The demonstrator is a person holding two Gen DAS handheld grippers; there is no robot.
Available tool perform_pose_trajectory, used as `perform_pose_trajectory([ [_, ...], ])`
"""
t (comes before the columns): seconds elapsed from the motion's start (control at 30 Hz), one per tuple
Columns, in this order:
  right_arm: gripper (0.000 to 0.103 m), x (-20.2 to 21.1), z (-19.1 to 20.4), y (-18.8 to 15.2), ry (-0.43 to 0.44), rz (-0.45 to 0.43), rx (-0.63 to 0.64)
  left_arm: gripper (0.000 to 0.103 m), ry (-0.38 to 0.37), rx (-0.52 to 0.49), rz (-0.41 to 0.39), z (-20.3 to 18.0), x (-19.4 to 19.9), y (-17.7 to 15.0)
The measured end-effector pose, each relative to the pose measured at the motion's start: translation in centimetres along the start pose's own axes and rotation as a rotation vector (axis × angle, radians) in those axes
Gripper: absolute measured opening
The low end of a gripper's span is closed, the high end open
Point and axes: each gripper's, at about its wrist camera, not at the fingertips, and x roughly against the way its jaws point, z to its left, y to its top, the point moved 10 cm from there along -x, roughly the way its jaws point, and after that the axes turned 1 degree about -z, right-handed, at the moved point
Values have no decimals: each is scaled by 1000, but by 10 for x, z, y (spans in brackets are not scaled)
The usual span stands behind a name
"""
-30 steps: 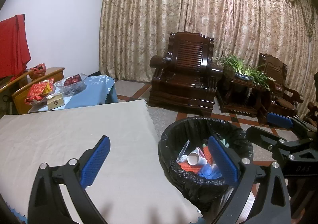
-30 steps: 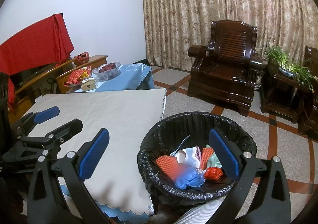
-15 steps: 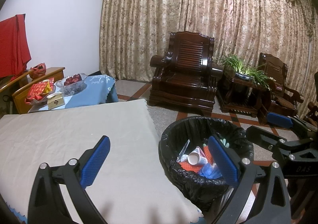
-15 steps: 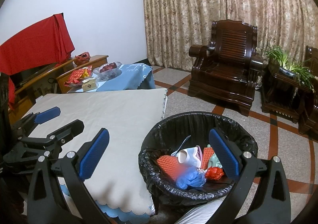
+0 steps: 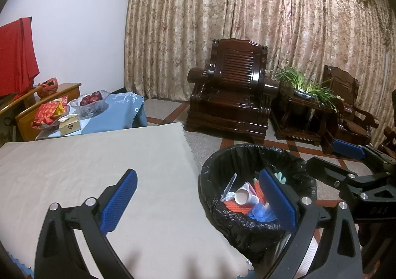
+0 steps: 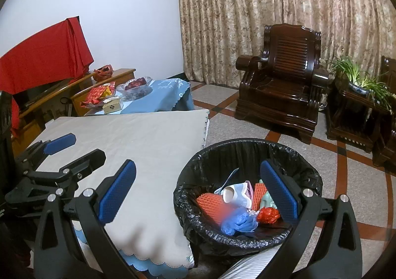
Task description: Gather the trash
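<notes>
Here I am holding both hand-held grippers level above the worktop (image 6: 148,140), jaws spread wide and empty. The trash bin (image 6: 247,152) is standing on the floor just beside the worktop's corner, ahead and to the right of both; the right hand-held gripper (image 6: 198,188) is nearer than the left hand-held gripper (image 5: 198,196). The collected trash (image 6: 237,207) is lying inside the bin.
</notes>
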Motion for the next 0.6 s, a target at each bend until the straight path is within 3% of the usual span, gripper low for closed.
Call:
perform_pose_trajectory([
  [0.6, 98, 0, 1, 1, -1, 1, -1, 97, 0, 1, 1, 0, 0, 1],
])
